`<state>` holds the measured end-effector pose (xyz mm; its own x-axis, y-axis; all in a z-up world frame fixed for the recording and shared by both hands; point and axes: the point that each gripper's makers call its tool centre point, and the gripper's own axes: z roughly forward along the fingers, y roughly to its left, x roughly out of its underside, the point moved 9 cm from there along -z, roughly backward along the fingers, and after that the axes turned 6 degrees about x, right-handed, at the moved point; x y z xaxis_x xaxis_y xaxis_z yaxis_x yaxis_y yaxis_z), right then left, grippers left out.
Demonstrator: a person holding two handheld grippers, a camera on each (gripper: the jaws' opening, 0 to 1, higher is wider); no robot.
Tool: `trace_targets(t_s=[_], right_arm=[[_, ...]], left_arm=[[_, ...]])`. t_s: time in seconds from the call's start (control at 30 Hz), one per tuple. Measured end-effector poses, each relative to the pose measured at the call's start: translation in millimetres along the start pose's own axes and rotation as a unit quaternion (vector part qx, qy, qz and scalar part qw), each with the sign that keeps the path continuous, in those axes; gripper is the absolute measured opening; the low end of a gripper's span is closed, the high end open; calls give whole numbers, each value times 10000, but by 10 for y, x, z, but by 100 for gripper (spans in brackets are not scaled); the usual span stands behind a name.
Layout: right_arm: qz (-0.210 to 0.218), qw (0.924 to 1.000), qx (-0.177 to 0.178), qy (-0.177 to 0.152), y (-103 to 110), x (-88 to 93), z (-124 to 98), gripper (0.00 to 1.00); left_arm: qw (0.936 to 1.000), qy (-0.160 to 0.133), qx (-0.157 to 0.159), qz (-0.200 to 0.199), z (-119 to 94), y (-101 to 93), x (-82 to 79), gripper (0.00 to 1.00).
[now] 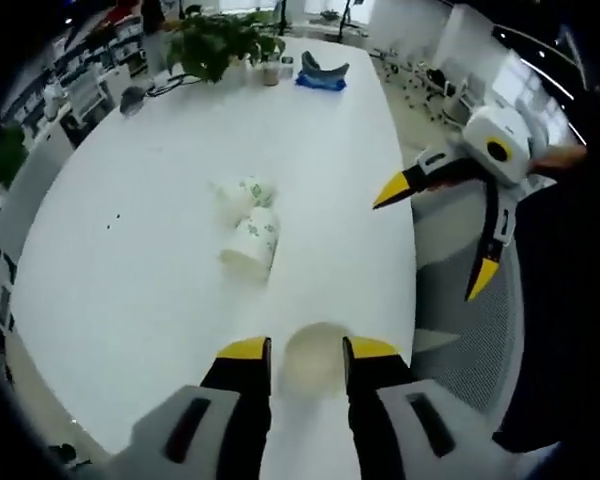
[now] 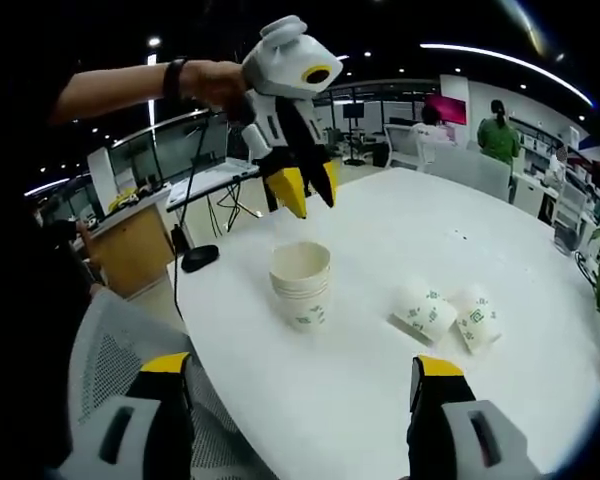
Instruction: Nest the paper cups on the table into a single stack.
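Left gripper hovering straight above the stack of nested cups, yellow tips released and apart, nothing between them but air; the stack's open mouth showing pale and blurred in the gap. From the right gripper view, the same left gripper hanging tips-down just over the stack's rim, apparently not touching it, though hard to tell. Right gripper spread wide, empty, low and back from the stack, near the table edge. In the left gripper view, right gripper out beyond the table edge, jaws splayed.

Outward from the stack: upright, mouth up, close to the near edge. Beyond it, toward the table's middle, two loose cups lying on their sides, touching. Nearer cup just past the stack, its long axis flat on the table, not upright. Farther cup beside it, also tipped.

Judging the coming move: left gripper nearer the stack, right gripper better placed for the nearer cup. Sideways lie probably calling for a tilted approach, then righting before nesting. Far beyond the stack, a potted plant.
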<state>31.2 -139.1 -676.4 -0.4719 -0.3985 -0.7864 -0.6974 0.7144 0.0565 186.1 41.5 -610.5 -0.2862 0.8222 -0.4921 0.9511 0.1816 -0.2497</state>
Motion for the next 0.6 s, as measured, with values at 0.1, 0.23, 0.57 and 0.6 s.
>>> trace_targets(t_s=[0.1,0.23,0.57,0.6], right_arm=[[-2,10000,2,0,0,-10,0,91],[4,10000,15,7,-4,-8,-6,91],[33,10000,77,33,-32,2,-38,91],[34,10000,78,39,-34,6,-37,91]], left_arm=[[9988,-381,30,-319,24,65,-6,31],[9938,-787,121,-774,64,109,-16,33],[9722,-1603,131,-1702,165,262,10,53],[9700,-1641,170,-1784,185,223,22,55]])
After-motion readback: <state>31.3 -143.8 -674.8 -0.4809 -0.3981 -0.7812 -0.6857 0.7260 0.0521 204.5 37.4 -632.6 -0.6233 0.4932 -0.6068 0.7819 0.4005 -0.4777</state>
